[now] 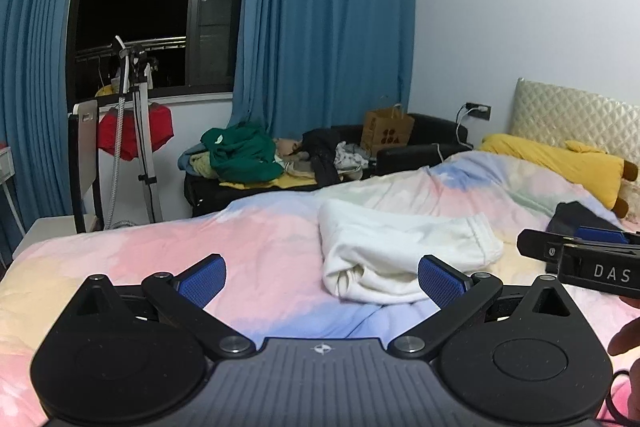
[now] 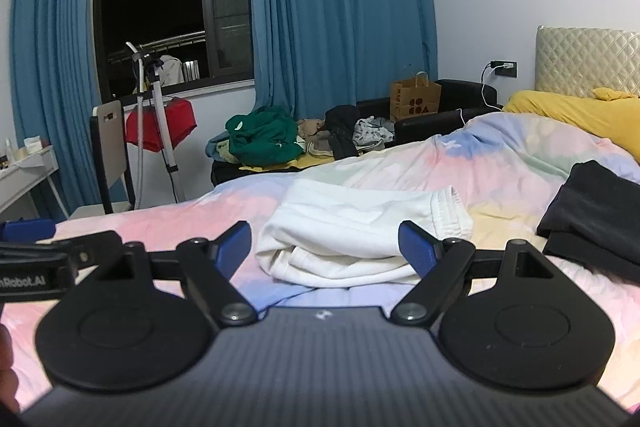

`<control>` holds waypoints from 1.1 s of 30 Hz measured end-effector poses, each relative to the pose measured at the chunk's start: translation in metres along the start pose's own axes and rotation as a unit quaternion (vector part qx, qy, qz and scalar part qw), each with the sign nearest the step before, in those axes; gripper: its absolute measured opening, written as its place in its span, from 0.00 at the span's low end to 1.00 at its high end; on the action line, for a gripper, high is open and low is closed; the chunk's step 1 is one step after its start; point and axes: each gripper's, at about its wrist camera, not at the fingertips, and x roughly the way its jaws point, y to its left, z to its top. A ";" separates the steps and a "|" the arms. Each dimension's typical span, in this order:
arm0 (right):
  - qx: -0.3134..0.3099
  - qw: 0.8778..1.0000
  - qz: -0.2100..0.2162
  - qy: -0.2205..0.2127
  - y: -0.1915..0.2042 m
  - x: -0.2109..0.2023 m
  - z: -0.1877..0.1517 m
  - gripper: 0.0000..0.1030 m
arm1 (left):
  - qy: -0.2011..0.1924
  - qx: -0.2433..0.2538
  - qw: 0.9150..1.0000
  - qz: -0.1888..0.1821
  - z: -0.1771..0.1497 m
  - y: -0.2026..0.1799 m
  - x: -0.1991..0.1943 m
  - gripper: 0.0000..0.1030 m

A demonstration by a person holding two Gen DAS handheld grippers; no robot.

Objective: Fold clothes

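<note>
Now both your tools hang wide open and empty: the left tool point(image 1: 322, 281) and the right tool point(image 2: 325, 249). Between them, a folded white garment point(image 2: 360, 239) lies on the pastel bed point(image 1: 160, 251). Press its layers flat, then set it beside the dark folded stack point(image 2: 596, 223).

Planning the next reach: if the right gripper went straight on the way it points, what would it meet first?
Most likely the white folded garment on the bed, lying ahead of the open right gripper; depth is uncertain.

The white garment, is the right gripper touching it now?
Apart. Right wrist view: right gripper open, bedcover visible between its pads and the white garment.
</note>
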 end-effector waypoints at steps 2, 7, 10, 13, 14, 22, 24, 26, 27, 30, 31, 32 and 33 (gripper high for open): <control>-0.002 1.000 -0.002 0.003 0.002 0.003 -0.007 0.80 | 0.003 -0.005 1.000 0.001 -0.005 0.002 0.000 1.00; -0.008 1.000 -0.003 0.006 0.007 0.006 -0.021 0.80 | 0.008 -0.008 1.000 0.002 -0.014 0.005 -0.001 1.00; -0.003 1.000 -0.005 0.012 0.005 0.007 -0.027 0.80 | 0.011 -0.001 1.000 0.004 -0.018 0.002 -0.003 1.00; -0.001 1.000 -0.007 0.019 0.003 0.010 -0.034 0.80 | 0.012 0.003 1.000 0.007 -0.021 -0.001 -0.003 1.00; 0.002 1.000 -0.006 0.023 0.003 0.011 -0.035 0.80 | 0.012 0.004 1.000 0.010 -0.022 -0.001 -0.003 1.00; 0.006 1.000 -0.019 0.018 0.002 0.011 -0.042 0.80 | 0.015 0.001 1.000 0.022 -0.027 0.003 -0.001 1.00; -0.001 0.999 -0.029 0.015 0.005 0.010 -0.043 0.80 | 0.017 0.001 1.000 0.023 -0.028 0.003 0.001 1.00; -0.004 0.999 -0.033 0.015 0.006 0.010 -0.044 0.80 | 0.019 0.003 1.000 0.023 -0.028 0.002 0.001 1.00; -0.006 0.999 -0.034 0.016 0.007 0.010 -0.045 0.80 | 0.019 0.004 1.000 0.024 -0.028 0.001 0.002 1.00; -0.011 0.999 -0.037 0.021 0.007 0.012 -0.045 0.80 | 0.022 0.004 0.999 0.023 -0.030 0.000 0.003 1.00; -0.010 0.999 -0.036 0.023 0.007 0.013 -0.045 0.80 | 0.024 0.004 0.999 0.023 -0.030 0.000 0.004 1.00; -0.009 0.999 -0.035 0.025 0.006 0.014 -0.045 0.80 | 0.025 0.003 0.999 0.023 -0.031 -0.001 0.004 1.00; -0.006 0.999 -0.034 0.027 0.004 0.014 -0.045 0.79 | 0.026 0.004 0.999 0.024 -0.031 -0.001 0.005 1.00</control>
